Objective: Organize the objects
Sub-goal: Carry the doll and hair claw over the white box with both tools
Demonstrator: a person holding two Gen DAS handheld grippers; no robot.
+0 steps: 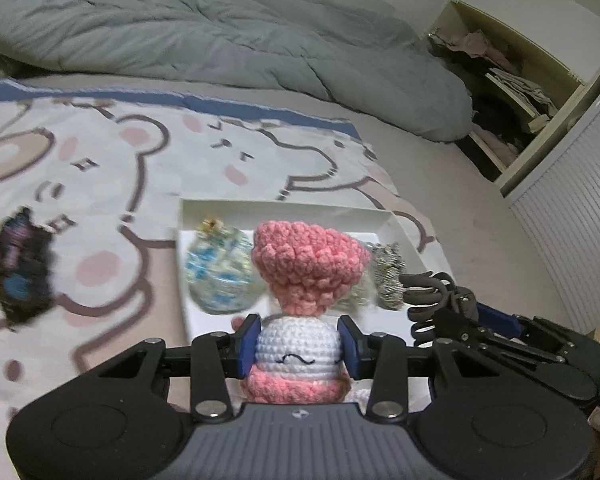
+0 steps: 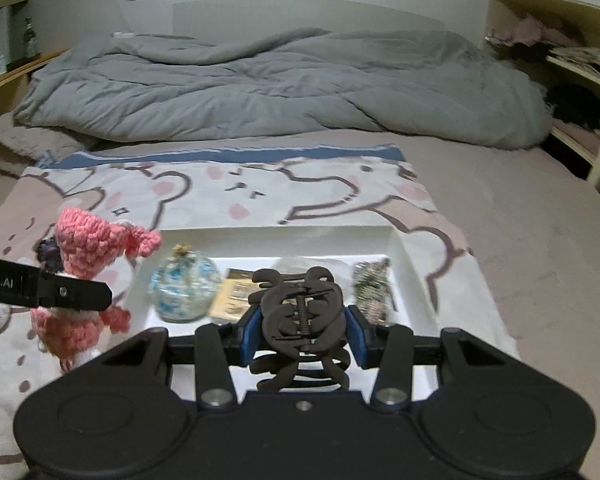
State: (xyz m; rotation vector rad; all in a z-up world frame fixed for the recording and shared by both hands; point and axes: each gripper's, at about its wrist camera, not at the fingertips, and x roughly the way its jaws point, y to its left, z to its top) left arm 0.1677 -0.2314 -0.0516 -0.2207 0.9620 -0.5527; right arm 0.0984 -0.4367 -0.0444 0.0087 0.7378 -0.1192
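- Nearest the lens on the left, the left gripper (image 1: 298, 346) pinches a crocheted pink-and-white doll (image 1: 300, 296) across its white middle, blue pads pressed to both sides; the doll's long axis runs straight forward along the fingers, pink end leading.
- On the right, the right gripper (image 2: 304, 328) clamps a dark claw hair clip (image 2: 300, 312) between its blue pads, the clip's spring bar lined up with the fingers and its curved teeth fanning out to either side.
- Just beyond both sets of fingers lies the white tray (image 2: 400, 240), open side up on a cartoon-bear blanket (image 2: 260, 188). It sits dead ahead of the right gripper; the right wrist view shows the doll hanging over the tray's left edge, so the left hand is likely the one with more sideways ground to cover.
- Already in the tray: a blue-and-white beaded pouch (image 2: 182, 294) at the left, a tan packet (image 2: 232, 296) beside it, and a glittery hair piece (image 2: 372, 288) at the right. Bare tray floor shows between the packet and the glitter piece, directly in front of the clip.
- Off to the left on the blanket, a dark blurred item (image 1: 22, 268) lies well apart from the tray, not yet gathered.
- Farthest back, a rumpled grey duvet (image 2: 284, 88) fills the head of the bed.
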